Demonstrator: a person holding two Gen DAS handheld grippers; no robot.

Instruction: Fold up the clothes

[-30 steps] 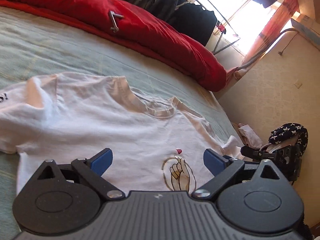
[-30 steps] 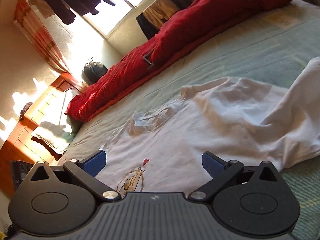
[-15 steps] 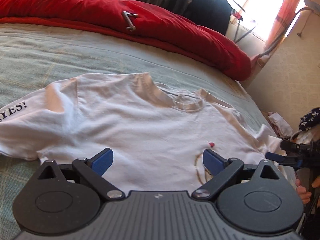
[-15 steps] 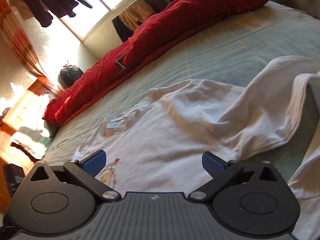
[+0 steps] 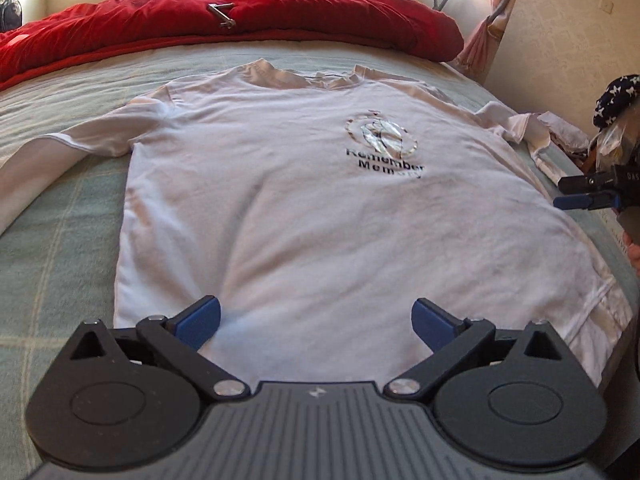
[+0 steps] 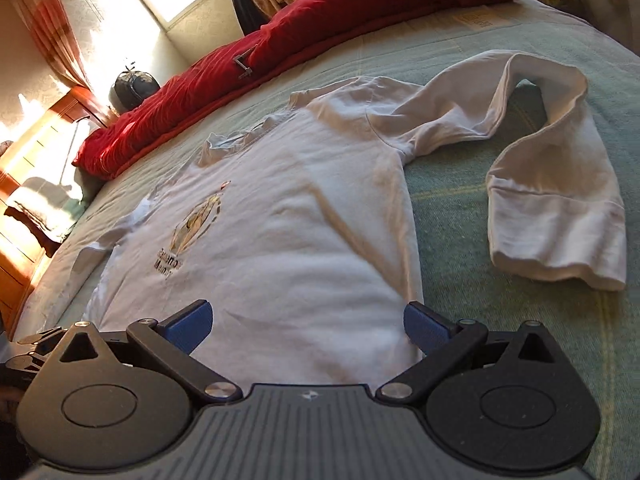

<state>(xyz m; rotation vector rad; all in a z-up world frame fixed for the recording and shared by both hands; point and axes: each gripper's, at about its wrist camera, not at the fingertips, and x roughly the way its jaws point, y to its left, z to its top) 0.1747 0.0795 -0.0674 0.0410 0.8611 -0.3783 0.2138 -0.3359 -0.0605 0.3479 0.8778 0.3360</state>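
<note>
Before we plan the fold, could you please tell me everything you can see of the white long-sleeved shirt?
The white long-sleeved shirt lies front up on the green checked bedspread, collar toward the red duvet. It looks like soft cotton knit, lightly wrinkled. A chest print reads "Remember Memory". One sleeve loops back on itself beside the body. Neither open gripper holds it.

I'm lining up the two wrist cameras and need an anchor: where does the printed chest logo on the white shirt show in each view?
Left wrist: the logo sits right of centre, upper half, text upright.
Right wrist: the logo sits left of centre, mid-height, slanted.
Shared landmark: the metal clip on the red duvet, beyond the shirt's collar in both.
</note>
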